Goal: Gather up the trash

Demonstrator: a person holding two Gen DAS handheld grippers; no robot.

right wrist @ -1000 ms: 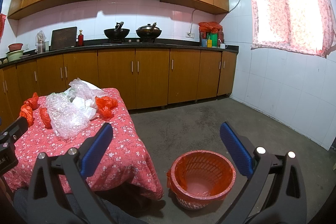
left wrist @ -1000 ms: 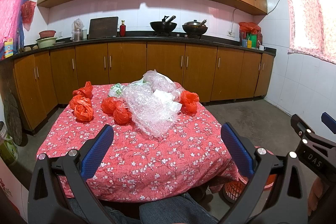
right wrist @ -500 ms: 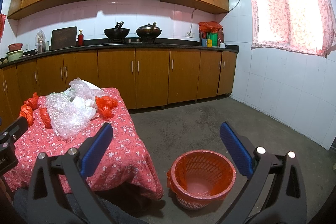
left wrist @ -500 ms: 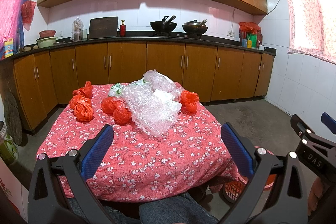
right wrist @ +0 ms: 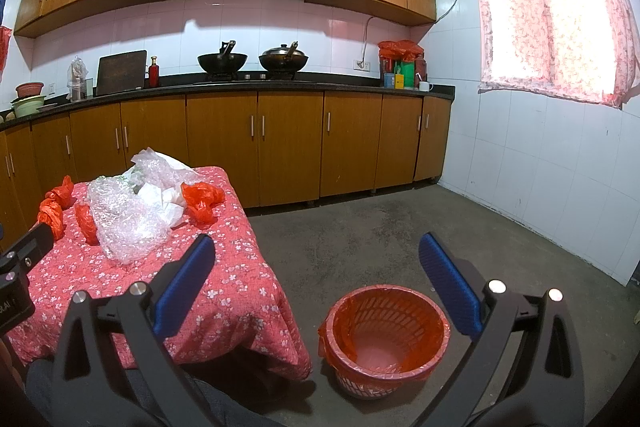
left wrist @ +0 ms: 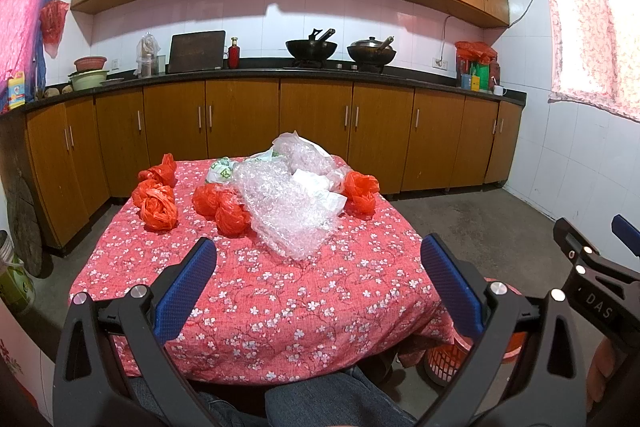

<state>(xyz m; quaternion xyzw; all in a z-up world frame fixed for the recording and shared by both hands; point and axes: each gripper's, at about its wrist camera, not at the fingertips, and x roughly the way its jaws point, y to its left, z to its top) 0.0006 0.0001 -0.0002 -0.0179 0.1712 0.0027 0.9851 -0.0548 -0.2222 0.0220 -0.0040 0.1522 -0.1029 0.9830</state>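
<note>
Trash lies on a table with a red flowered cloth (left wrist: 280, 299): a crumpled sheet of bubble wrap (left wrist: 280, 211), white plastic bags (left wrist: 316, 183) and several knotted red plastic bags (left wrist: 158, 209). My left gripper (left wrist: 318, 283) hangs open over the table's near edge, well short of the trash, holding nothing. In the right wrist view my right gripper (right wrist: 316, 285) is open and empty above the floor, between the table's corner (right wrist: 256, 291) and an orange bin (right wrist: 384, 339) lined with a red bag. The bubble wrap (right wrist: 128, 223) lies to its left.
Wooden kitchen cabinets (left wrist: 312, 135) with a dark counter run behind the table, with woks (left wrist: 312, 47) on the stove. Bare concrete floor (right wrist: 360, 227) spreads to the right toward a white tiled wall. A person's knees in jeans (left wrist: 336, 403) show below the table's edge.
</note>
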